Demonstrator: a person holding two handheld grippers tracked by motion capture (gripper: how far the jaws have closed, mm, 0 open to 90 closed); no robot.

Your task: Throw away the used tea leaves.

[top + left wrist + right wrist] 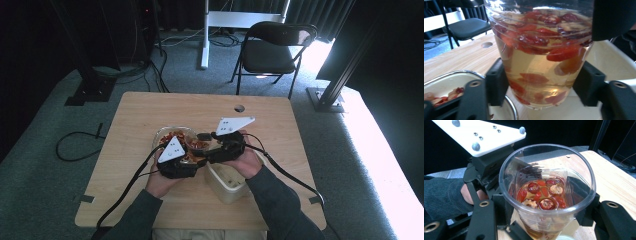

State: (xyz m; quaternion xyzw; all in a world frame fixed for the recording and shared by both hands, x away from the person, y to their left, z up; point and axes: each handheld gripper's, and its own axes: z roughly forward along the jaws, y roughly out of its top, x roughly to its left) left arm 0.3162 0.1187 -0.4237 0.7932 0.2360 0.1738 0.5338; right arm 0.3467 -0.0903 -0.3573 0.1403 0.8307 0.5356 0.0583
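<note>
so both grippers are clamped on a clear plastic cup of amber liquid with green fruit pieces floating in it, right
Not quite: the fruit pieces are red, not green, as the right gripper view shows. The rest stands: the left gripper and right gripper both clamp the clear plastic cup of amber liquid.

Both forearms enter from the near table edge, hands close together over the table's middle. Left gripper (pixel 176 159) jaws stand either side of the clear cup (pixel 546 195), pads at its wall. Right gripper (pixel 223 145) jaws clamp it.
</note>
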